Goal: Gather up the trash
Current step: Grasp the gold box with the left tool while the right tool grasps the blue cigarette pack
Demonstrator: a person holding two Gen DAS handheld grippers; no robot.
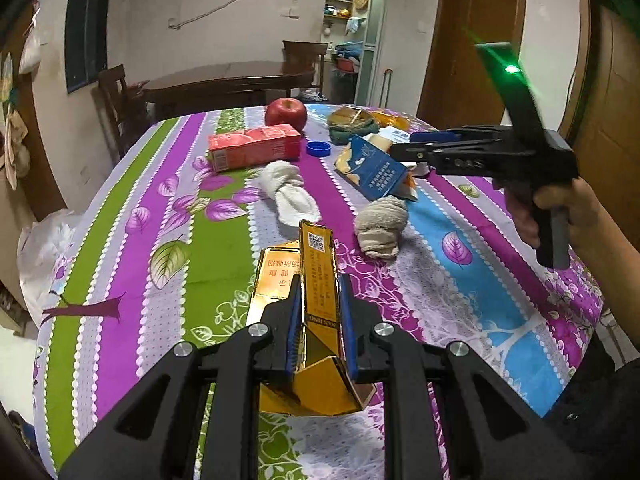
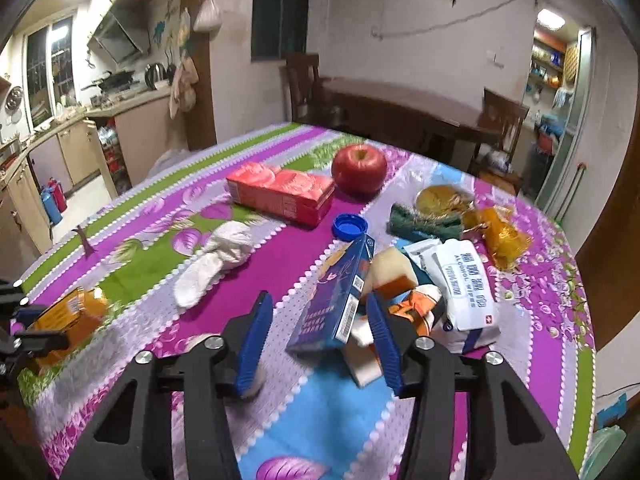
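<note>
My left gripper (image 1: 318,316) is clamped on a flattened gold cigarette box (image 1: 316,280), and the box is lifted above the striped tablecloth (image 1: 224,248). My right gripper (image 2: 316,328) has its jaws partly apart. A blue cigarette box (image 2: 340,296) stands tilted between the blue pads (image 2: 256,336), but I see the pads not pressing on it. I take this blue box as my landmark.

Just behind it lies a blue bottle cap (image 2: 349,227). Behind the cap, to the left, lies a red carton (image 2: 282,192), and a red apple (image 2: 359,168) stands near the carton's right end. Left of the blue box lies a white balled sock (image 2: 218,260). In the left wrist view, a grey balled sock (image 1: 380,226) lies just before the box. To its right is a white pack of alcohol wipes (image 2: 468,284), touching a heap of orange wrappers (image 2: 504,240).
</note>
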